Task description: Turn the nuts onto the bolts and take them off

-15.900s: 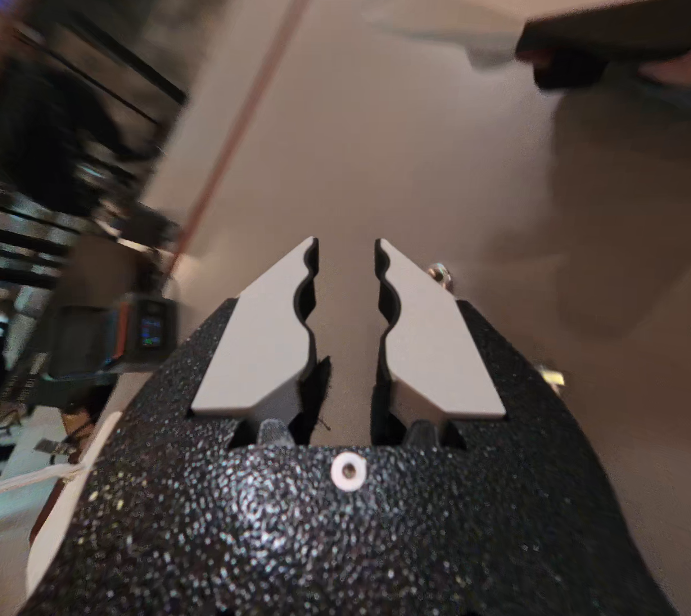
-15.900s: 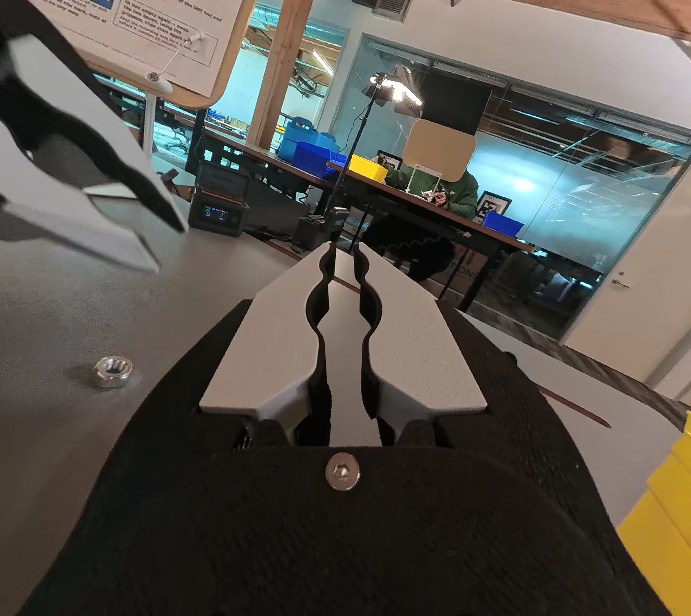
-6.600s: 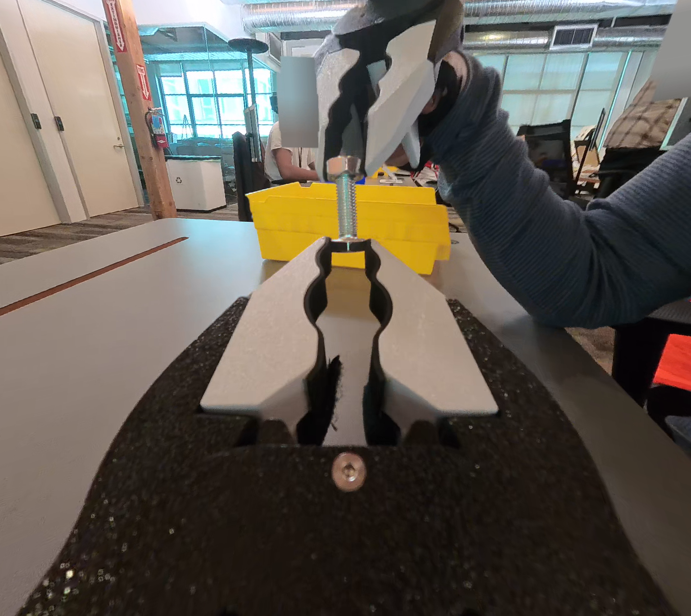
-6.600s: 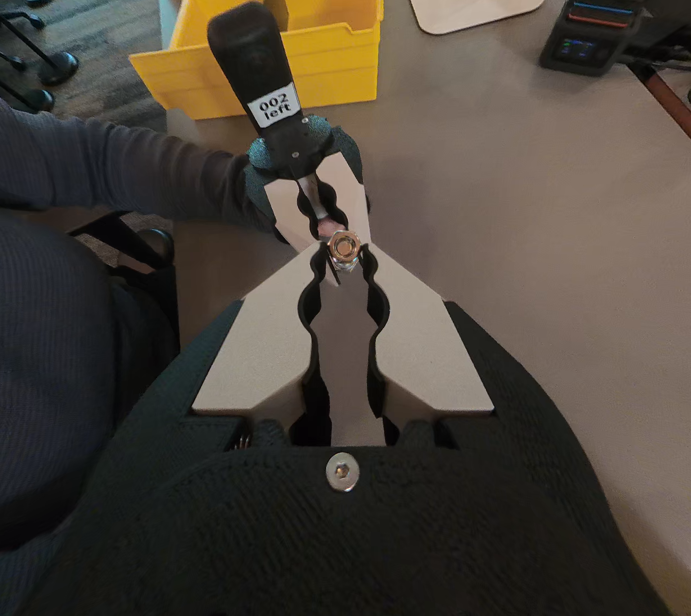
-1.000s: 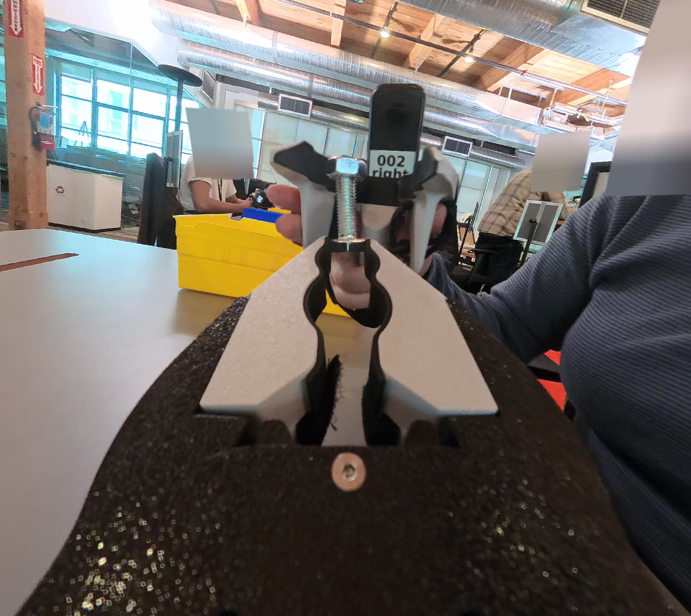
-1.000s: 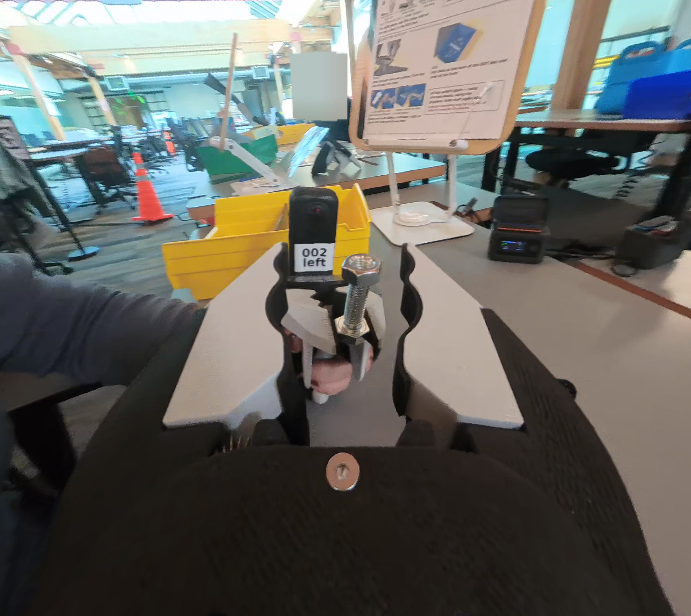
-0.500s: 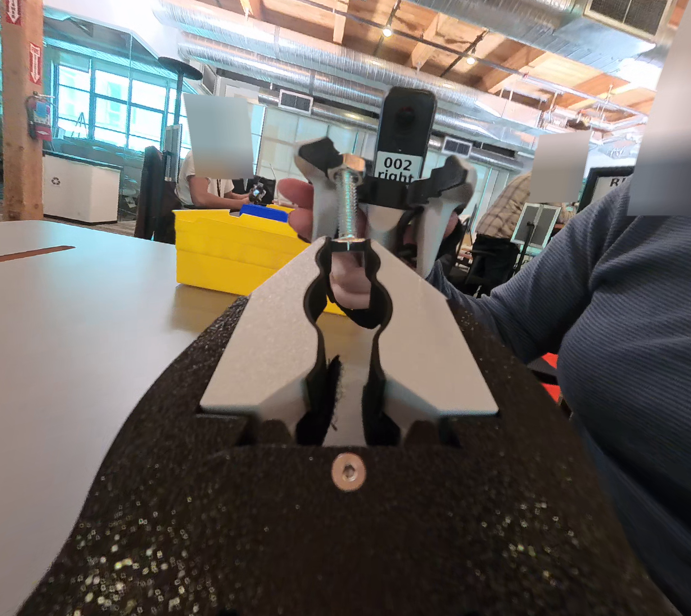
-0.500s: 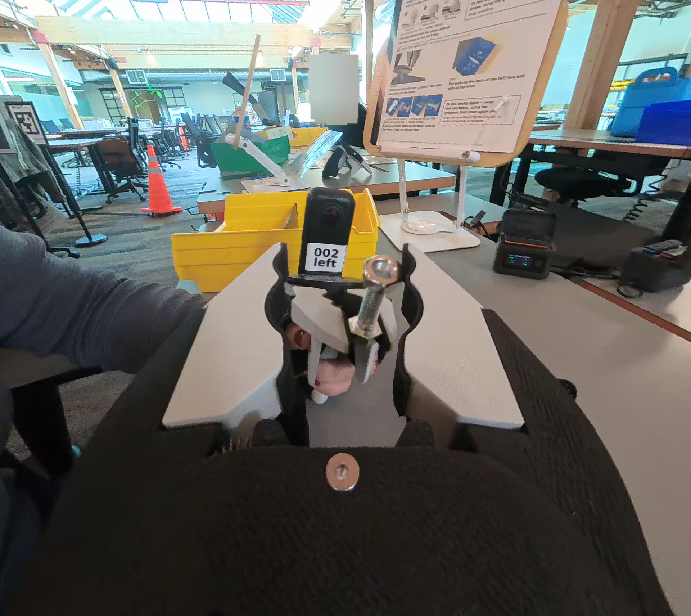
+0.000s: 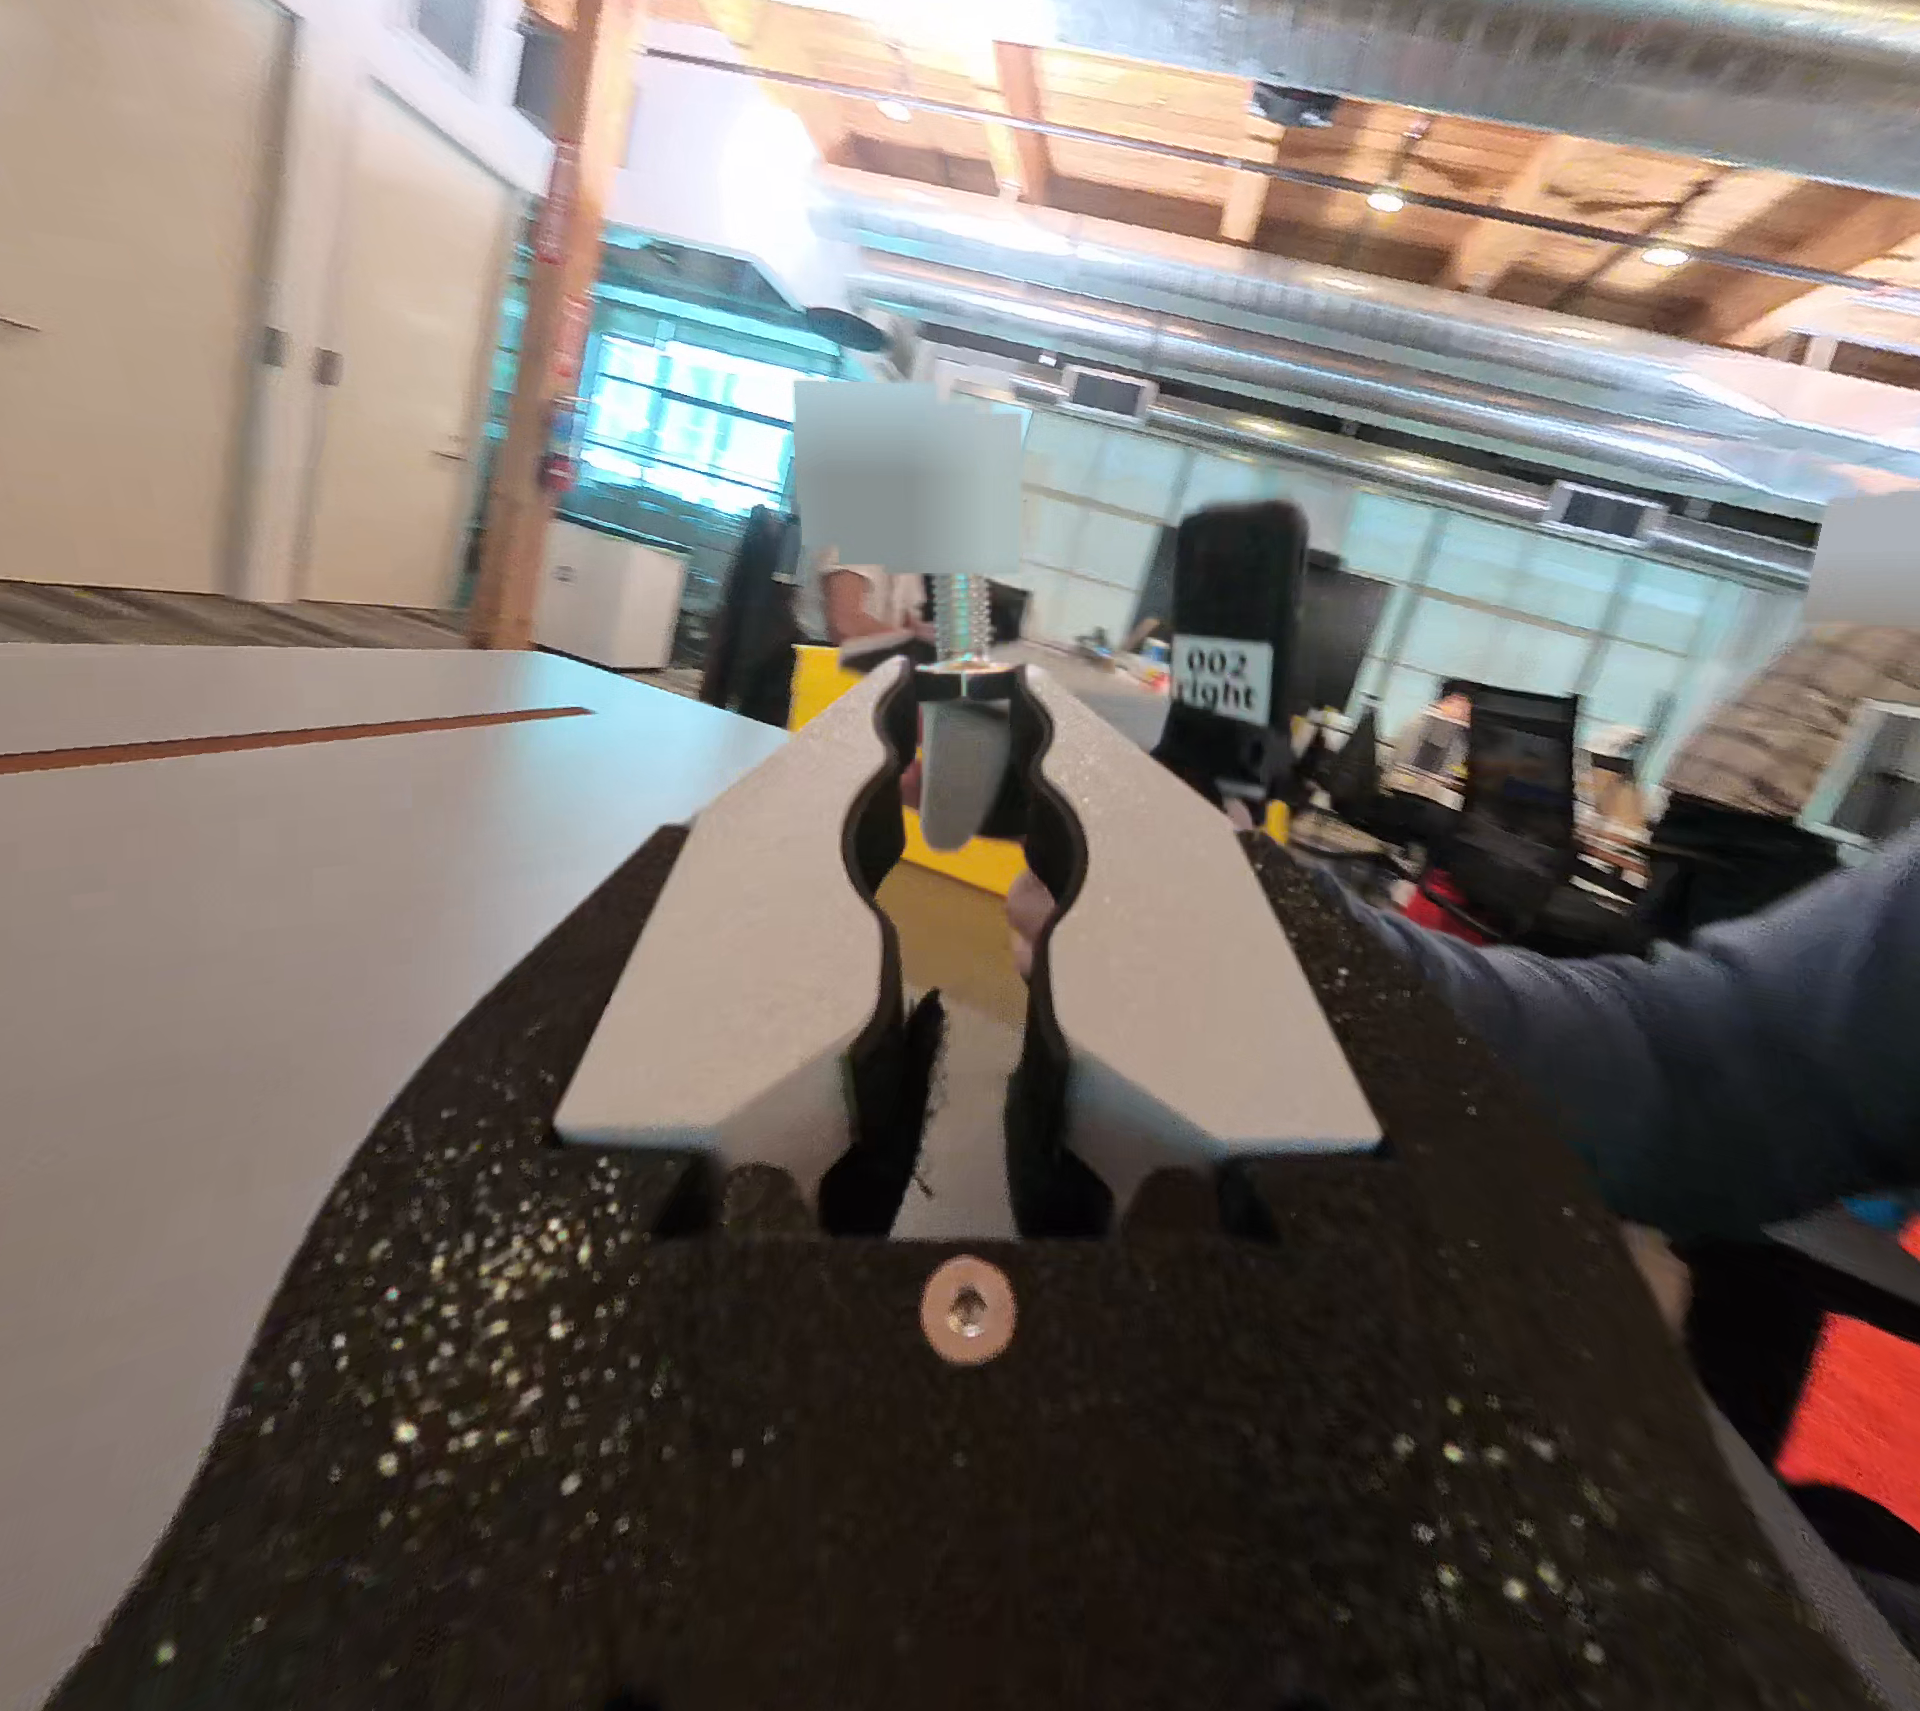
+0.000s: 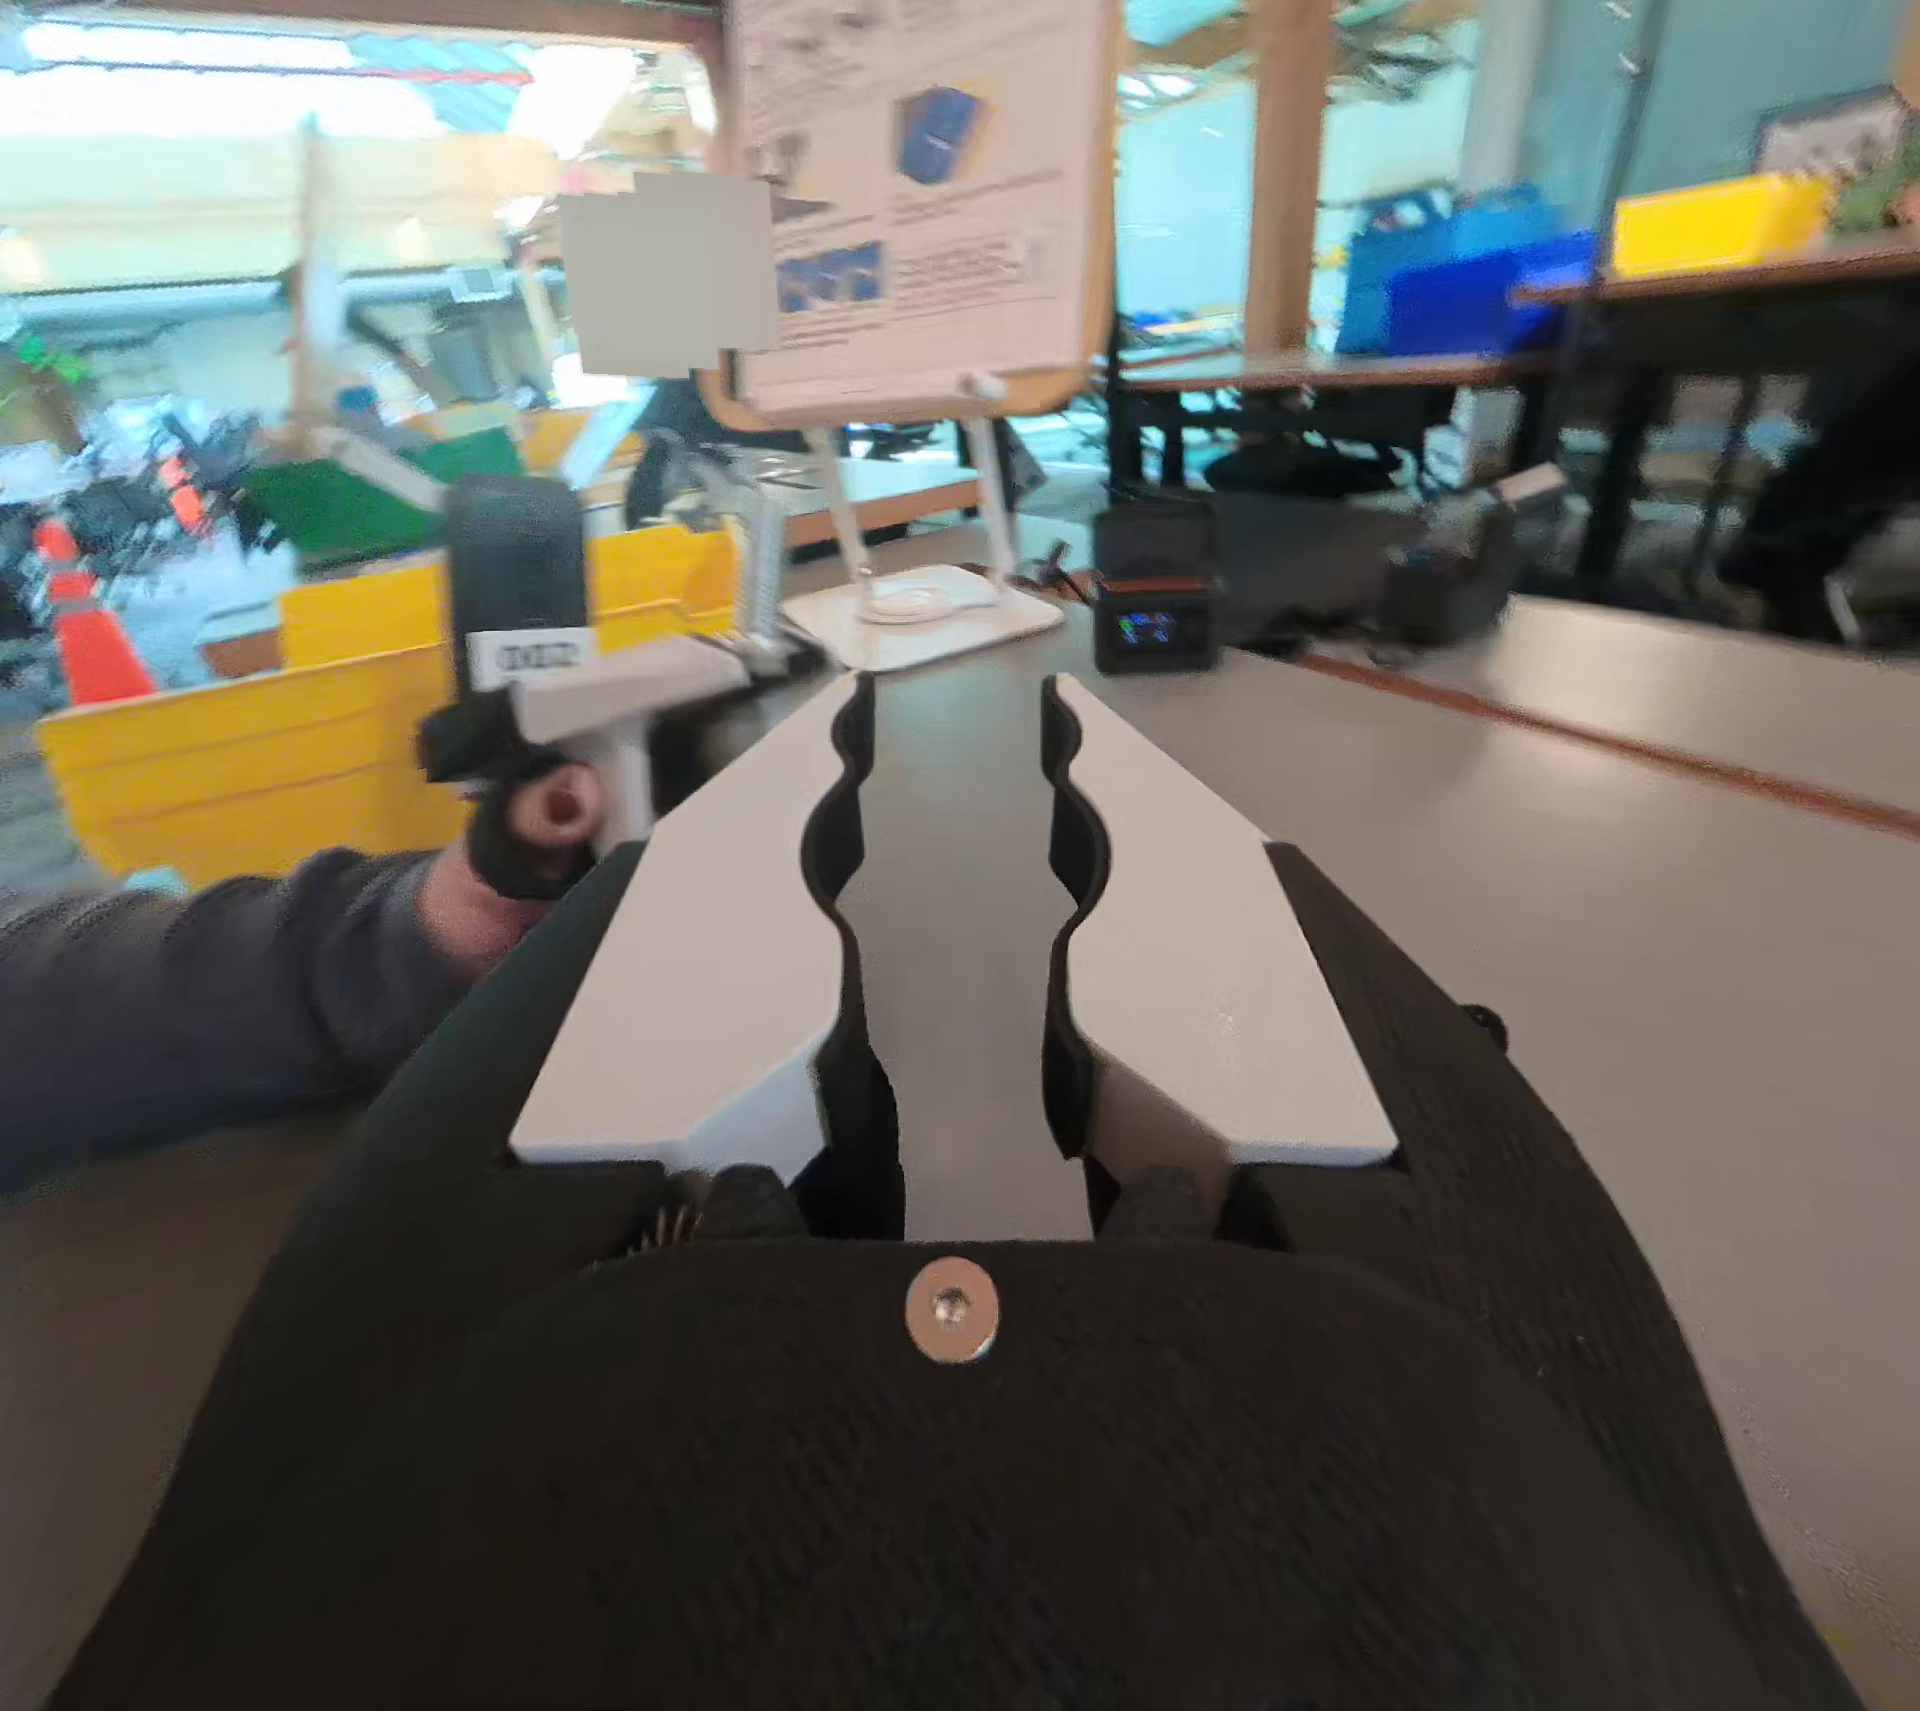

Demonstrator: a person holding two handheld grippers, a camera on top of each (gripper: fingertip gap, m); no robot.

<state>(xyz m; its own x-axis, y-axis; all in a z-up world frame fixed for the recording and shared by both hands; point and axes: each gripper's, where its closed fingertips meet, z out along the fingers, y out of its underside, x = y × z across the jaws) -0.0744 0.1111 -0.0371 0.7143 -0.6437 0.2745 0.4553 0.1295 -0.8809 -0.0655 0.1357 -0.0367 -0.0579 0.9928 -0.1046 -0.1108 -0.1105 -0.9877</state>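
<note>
My left gripper (image 9: 961,674) is shut on a steel nut (image 9: 961,679) at its tips. A threaded bolt (image 9: 961,607) stands upright out of the nut, its head hidden behind a blur patch. In the right wrist view the left gripper (image 10: 743,653) shows at the left, holding the bolt (image 10: 764,570) upright. My right gripper (image 10: 951,695) is open and empty, to the right of the bolt and apart from it. One of its grey fingers (image 9: 956,788) shows through the left gripper's gap.
A yellow bin (image 10: 260,757) stands behind the left gripper. A sign on a white stand (image 10: 925,612) and a small black device (image 10: 1153,612) sit at the back of the grey table (image 10: 1558,882). A person's sleeve (image 9: 1662,1038) reaches in from the right. Both grippers' tips are close together, under 4 cm apart.
The bolt, between the right gripper's open fingers half a second ago, is now off to their left. Both views have swung and are blurred. The left gripper still holds the nut with the bolt.
</note>
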